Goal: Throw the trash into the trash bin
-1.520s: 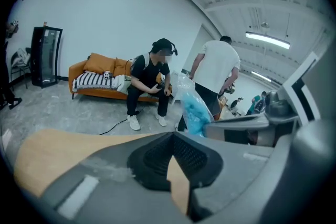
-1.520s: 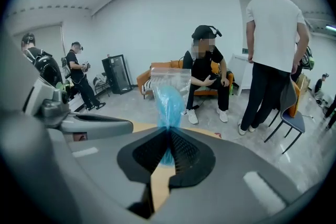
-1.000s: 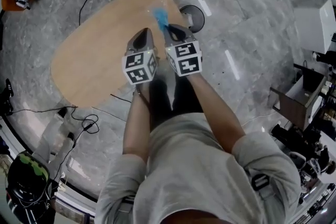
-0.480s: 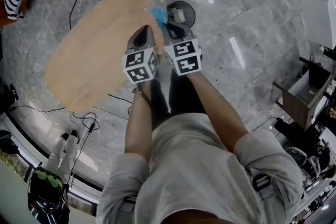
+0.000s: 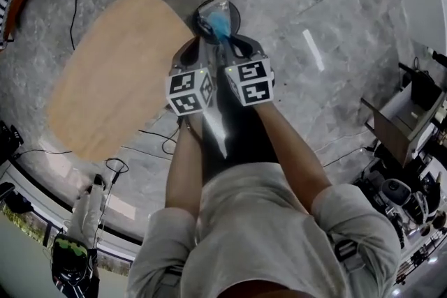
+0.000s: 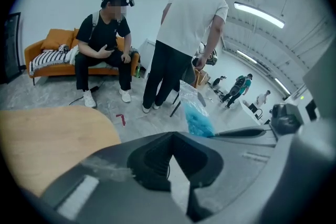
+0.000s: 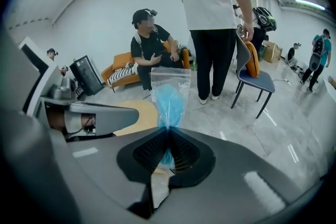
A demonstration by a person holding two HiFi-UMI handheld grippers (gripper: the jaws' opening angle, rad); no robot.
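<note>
Trash, a single clear plastic bag with something crumpled and blue inside that I can't identify, is pinched at its neck between the jaws of the right gripper. It sits directly over the one round dark trash bin on the grey floor. Bag and gripper tips cover most of the bin's mouth, so its inside stays hidden. The left gripper, just beside the right one, has its jaws pressed together on nothing. Left of the bin stands one oval light-wood table. Farther off are two people: a seated person on an orange sofa, and a standing person.
</note>
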